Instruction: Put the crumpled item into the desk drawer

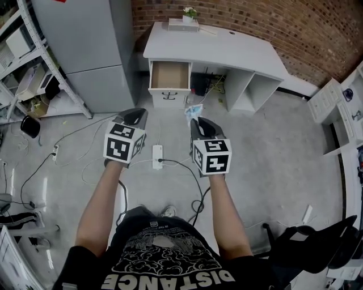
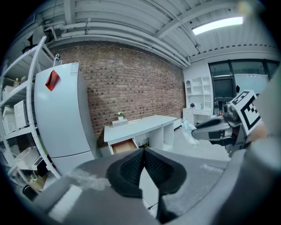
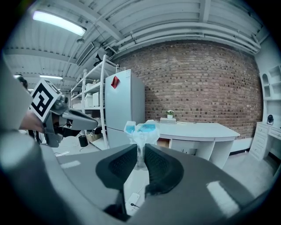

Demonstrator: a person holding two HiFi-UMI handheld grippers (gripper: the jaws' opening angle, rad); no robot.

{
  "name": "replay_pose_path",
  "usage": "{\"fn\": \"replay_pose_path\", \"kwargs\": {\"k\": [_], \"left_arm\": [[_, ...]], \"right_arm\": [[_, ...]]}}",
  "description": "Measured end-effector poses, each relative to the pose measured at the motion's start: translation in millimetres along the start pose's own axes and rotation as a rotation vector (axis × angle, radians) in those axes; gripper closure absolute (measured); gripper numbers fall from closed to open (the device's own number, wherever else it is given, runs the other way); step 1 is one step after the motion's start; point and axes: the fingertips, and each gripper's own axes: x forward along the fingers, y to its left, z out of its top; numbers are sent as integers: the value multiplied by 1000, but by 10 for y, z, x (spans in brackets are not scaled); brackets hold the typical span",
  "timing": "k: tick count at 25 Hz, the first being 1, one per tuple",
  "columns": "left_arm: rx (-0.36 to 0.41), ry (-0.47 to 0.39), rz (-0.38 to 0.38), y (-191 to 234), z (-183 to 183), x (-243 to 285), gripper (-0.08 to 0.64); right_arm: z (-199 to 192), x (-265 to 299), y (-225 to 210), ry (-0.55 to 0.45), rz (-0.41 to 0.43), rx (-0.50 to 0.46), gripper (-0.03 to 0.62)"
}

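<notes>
Right hand-held gripper (image 3: 140, 159): its jaws are seen part-way closed, with the pads pressed on the narrow lower end of the crumpled item (image 3: 141, 130).
Crumpled item: clear plastic with blue patches is shown; it is held in the air above the floor (image 1: 272, 153), sticking out past the jaw tips, well apart from the drawer (image 1: 169, 75).
Left hand-held gripper (image 2: 143, 154): its jaws are brought together, the pads meet at the tips, and nothing is gripped; it is held level with the other gripper, to its left.
Drawer: it is seen pulled open at the left end of the bench (image 1: 227, 54), and its brown bottom is exposed.
Bench: a white desk is set against the brick wall (image 1: 249, 17); a small potted plant (image 1: 189, 13) is stood on its back edge.
Refrigerator (image 1: 85, 45): it is placed just left of the bench.
Power strip (image 1: 157, 157): it is laid on the floor between the two grippers in the head view, with cables run from it.
</notes>
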Motion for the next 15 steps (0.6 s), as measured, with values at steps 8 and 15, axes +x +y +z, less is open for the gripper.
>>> {"fn": "replay_pose_path", "kwargs": {"k": [8, 15], "left_arm": [[-6, -2, 12, 116, -19, 44, 560], [3, -7, -2, 327, 61, 309, 560]], "right_arm": [[28, 127, 18, 1, 10, -6, 535], [129, 468, -37, 5, 6, -13, 535]]}}
